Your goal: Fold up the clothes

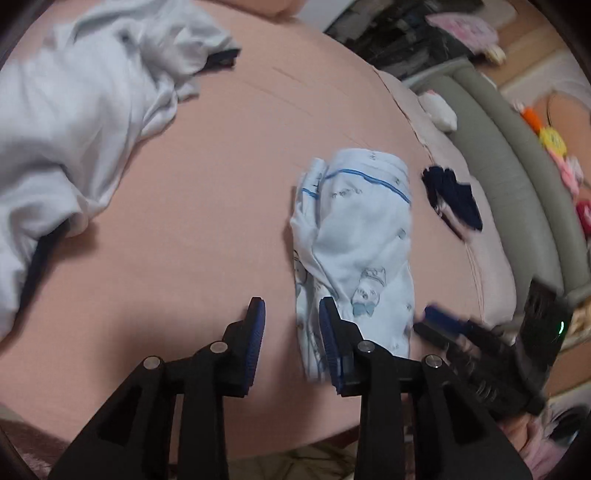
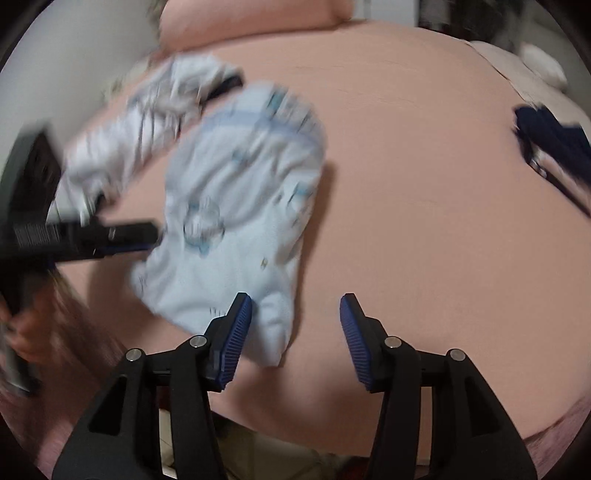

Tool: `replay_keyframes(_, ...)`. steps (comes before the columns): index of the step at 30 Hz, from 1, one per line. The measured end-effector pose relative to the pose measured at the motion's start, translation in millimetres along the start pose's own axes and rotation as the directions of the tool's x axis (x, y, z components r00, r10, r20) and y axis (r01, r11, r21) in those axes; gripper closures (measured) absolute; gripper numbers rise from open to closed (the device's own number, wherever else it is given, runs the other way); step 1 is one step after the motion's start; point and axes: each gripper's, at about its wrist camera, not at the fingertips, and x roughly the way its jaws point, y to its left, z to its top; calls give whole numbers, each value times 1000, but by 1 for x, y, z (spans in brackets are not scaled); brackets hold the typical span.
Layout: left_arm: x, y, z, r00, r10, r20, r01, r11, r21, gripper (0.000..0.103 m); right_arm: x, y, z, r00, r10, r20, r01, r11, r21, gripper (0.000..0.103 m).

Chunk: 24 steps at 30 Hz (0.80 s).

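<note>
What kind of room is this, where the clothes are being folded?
Most likely a bedroom in a home: the clothes lie on a pink bed sheet, a pillow sits at the far end, and colourful toys lie on the floor beside the padded grey bed frame.

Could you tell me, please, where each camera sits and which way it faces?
Left wrist: sits on the left gripper, angled down at the pink bedsheet; sees the folded baby garment, a crumpled white garment, and the right gripper at lower right.
Right wrist: sits on the right gripper, angled down; the left gripper and a hand show at left.
Shared: the bedsheet, baby garment, white garment and dark blue cloth.
</note>
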Motion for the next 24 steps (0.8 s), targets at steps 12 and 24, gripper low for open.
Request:
replay_keyframes(12, 20, -34, -18, 975, 218, -48, -213, 972, 95, 63, 20, -6, 8, 997, -1, -81, 6, 998, 56, 51)
replay_keyframes(24, 16, -33, -10, 977, 213, -8, -213, 977, 11, 57, 14, -32, 22, 995, 34, -92, -22, 991, 132, 51)
